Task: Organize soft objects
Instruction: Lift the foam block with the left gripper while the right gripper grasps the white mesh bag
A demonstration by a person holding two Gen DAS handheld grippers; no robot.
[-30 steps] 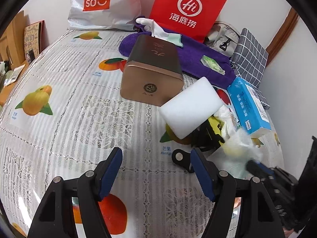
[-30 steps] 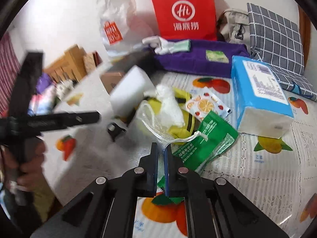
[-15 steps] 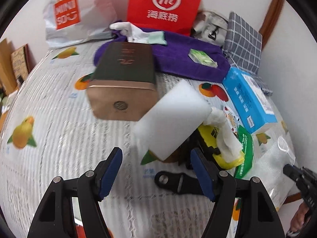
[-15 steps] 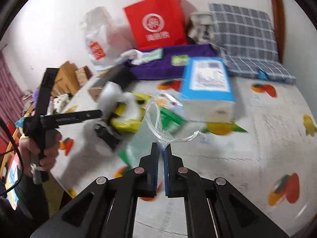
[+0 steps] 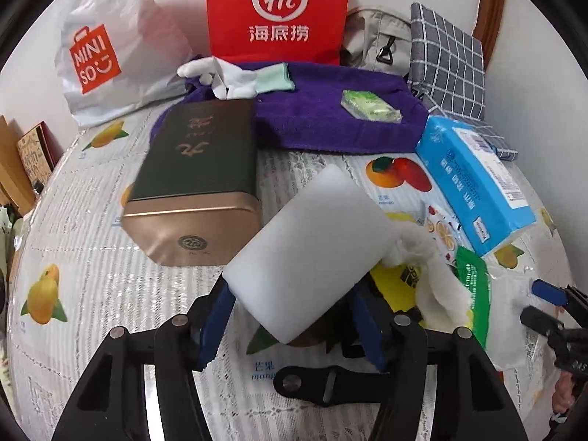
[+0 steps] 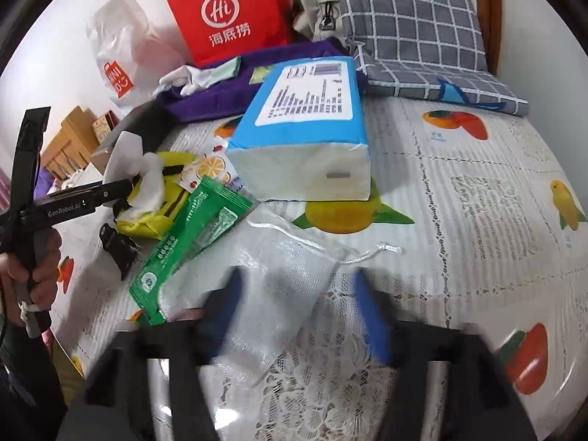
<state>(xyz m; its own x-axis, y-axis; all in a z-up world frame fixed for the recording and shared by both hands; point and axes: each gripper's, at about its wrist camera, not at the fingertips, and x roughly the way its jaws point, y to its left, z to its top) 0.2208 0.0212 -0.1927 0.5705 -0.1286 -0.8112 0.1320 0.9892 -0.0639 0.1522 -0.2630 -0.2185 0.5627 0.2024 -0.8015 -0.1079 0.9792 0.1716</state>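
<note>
A white foam sponge block (image 5: 312, 253) lies tilted on a pile of a yellow pouch (image 5: 393, 286) and a white tissue wad (image 5: 433, 275). My left gripper (image 5: 294, 316) is open, its blue fingers on either side of the sponge's near end. My right gripper (image 6: 297, 308) is open over a sheer white drawstring pouch (image 6: 279, 279) that lies flat on the tablecloth. A green packet (image 6: 191, 246) lies to the pouch's left. The left gripper also shows in the right wrist view (image 6: 110, 189), against the sponge (image 6: 123, 154).
A bronze tin box (image 5: 194, 191) lies left of the sponge. A blue tissue pack (image 6: 305, 132), a purple towel (image 5: 330, 114) with white gloves (image 5: 220, 77), a red bag (image 5: 275, 11), a white Miniso bag (image 5: 110, 55) and a grey checked cushion (image 6: 415, 25) stand behind. A black strap (image 5: 316, 382) lies near.
My left gripper moved forward until its fingers flank the sponge. My right gripper carried the drawstring pouch to the right, opened and let it go onto the tablecloth.
</note>
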